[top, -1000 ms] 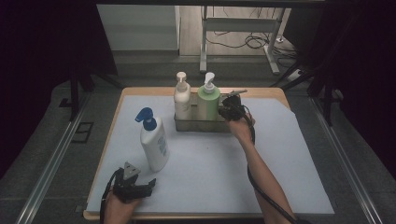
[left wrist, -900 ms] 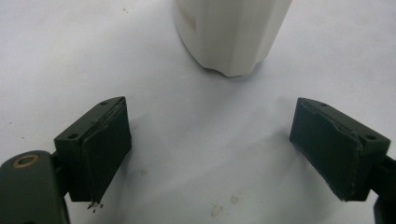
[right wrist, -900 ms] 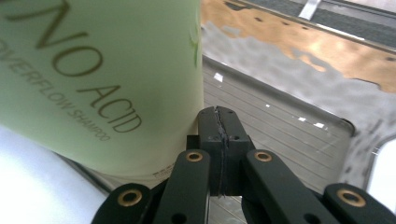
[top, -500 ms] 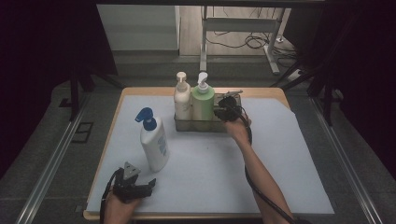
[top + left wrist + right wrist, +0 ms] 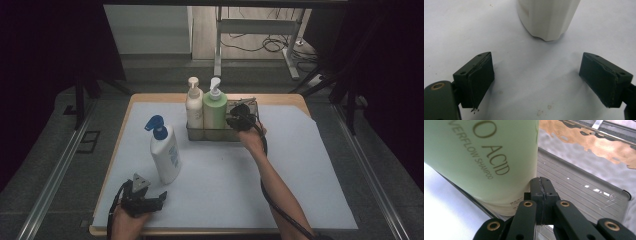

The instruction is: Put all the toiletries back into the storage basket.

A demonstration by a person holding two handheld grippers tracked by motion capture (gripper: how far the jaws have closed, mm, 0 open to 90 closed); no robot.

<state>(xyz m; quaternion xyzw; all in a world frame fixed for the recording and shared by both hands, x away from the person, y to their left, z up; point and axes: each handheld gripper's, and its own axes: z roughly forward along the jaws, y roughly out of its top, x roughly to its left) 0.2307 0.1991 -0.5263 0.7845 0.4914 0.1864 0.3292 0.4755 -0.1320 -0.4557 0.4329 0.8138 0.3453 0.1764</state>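
Right gripper (image 5: 239,120), held out over the far middle of the table, has its black jaws pressed together on nothing, their tips against the side of the pale green pump bottle (image 5: 215,107) that stands in the shallow metal tray (image 5: 220,134) beside a cream pump bottle (image 5: 194,105). It looks like a nudge to seat the green bottle against its neighbour, leaving the tray's right end free. Left gripper (image 5: 546,82) rests low at the near edge with jaws wide apart, facing the base of the white bottle with the blue pump (image 5: 164,149), which stands on the white table cover (image 5: 300,170). Likely next: close on that bottle and carry it to the tray. The green label reads "ACID" and "VERFLOW SHAMPOO", cut off at the left.
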